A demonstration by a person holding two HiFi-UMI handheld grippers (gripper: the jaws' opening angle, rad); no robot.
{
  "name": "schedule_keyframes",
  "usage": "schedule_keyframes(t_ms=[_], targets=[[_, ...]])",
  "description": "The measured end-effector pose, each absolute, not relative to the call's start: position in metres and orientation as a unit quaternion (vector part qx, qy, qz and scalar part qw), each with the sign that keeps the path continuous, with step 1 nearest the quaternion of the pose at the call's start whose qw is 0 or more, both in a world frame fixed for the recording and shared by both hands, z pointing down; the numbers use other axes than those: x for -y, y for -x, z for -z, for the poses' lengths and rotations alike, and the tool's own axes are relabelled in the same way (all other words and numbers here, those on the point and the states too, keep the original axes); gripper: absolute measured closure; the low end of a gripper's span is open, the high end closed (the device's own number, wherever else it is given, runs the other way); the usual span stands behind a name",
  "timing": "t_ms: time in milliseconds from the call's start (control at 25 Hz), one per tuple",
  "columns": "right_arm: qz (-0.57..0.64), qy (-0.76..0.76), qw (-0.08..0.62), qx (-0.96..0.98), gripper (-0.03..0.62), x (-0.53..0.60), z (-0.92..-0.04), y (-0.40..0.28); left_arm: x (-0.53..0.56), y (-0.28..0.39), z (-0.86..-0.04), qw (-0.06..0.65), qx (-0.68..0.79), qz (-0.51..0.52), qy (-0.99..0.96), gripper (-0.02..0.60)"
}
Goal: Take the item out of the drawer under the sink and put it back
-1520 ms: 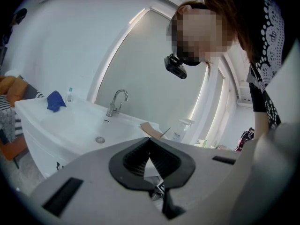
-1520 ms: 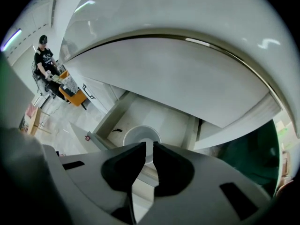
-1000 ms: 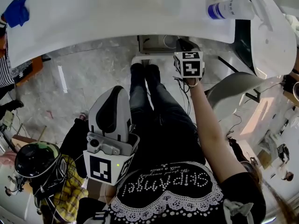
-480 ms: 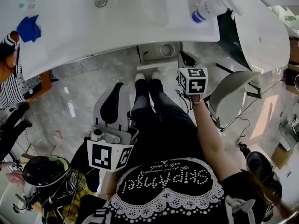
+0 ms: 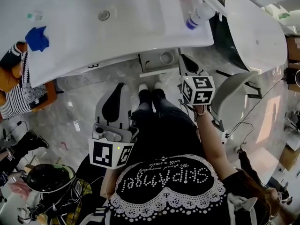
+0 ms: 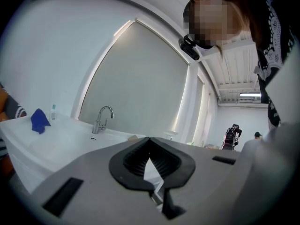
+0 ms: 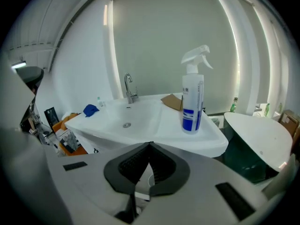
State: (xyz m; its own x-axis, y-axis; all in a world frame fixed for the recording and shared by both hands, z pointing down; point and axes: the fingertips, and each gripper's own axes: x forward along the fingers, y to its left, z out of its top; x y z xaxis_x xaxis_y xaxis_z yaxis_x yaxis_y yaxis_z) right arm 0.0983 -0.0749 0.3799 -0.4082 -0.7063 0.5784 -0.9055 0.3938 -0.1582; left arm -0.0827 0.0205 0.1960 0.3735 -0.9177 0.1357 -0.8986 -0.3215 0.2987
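Note:
The drawer (image 5: pixel 152 72) under the white sink (image 5: pixel 117 27) stands pulled out, and a round item (image 5: pixel 166 57) lies in it. My right gripper (image 5: pixel 184 57) hangs beside the drawer's right side, shut and holding nothing; in the right gripper view (image 7: pixel 150 144) its ribbed pads meet at the tip. My left gripper (image 5: pixel 119 86) is held low at the person's left hip, pointing at the sink. It is also shut and empty (image 6: pixel 150 139). The person's legs stand just in front of the drawer.
A spray bottle (image 5: pixel 199 14) and a piece of cardboard (image 7: pixel 172 101) sit on the sink's right end, with a blue cloth (image 5: pixel 37 37) on the left and a faucet (image 7: pixel 130 89) at the back. A white tub (image 5: pixel 255 27) stands at the right. A black helmet (image 5: pixel 47 177) lies at the lower left.
The head view has swung back, so more of the sink top shows. The right gripper has drawn back a little from the drawer. The left gripper has hardly moved.

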Motion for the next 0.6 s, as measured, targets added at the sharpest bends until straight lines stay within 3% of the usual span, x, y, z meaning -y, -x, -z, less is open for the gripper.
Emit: schedule_keyframes(t_ms=[600], targets=[[-0.185, -0.492, 0.12, 0.842, 0.577, 0.051, -0.279, -0.091, -0.023, 0.086, -0.172, 0.134, 0.553, 0.05, -0.82, 0.577]])
